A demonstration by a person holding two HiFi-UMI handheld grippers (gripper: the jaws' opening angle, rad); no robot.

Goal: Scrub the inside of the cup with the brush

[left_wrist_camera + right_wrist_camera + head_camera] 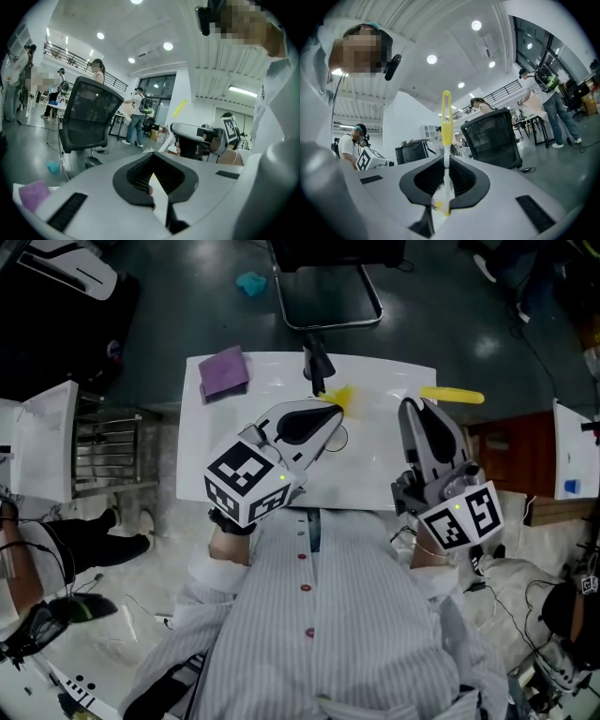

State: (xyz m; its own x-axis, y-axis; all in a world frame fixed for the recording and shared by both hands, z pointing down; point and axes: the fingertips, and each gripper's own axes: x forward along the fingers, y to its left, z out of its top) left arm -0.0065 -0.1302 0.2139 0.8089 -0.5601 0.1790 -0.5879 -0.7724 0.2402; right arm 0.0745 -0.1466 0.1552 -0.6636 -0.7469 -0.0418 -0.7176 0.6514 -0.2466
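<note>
In the head view my left gripper (335,412) is raised over the white table (375,479) and reaches toward its middle. It is shut. The left gripper view shows a thin pale edge, which I take for the cup's wall (157,194), pinched between the pads. A yellowish bit of the cup (339,397) shows just past the tips. My right gripper (412,407) hovers to the right, shut on the brush (446,133). Its white bristles sit between the jaws and its yellow handle (453,395) sticks out beyond them. The right gripper (187,136) also appears in the left gripper view.
A purple cloth (225,372) lies at the table's far left corner, and a black object (317,362) stands at the far edge. A black office chair (328,282) is beyond the table and a metal rack (103,451) to its left. People stand in the background.
</note>
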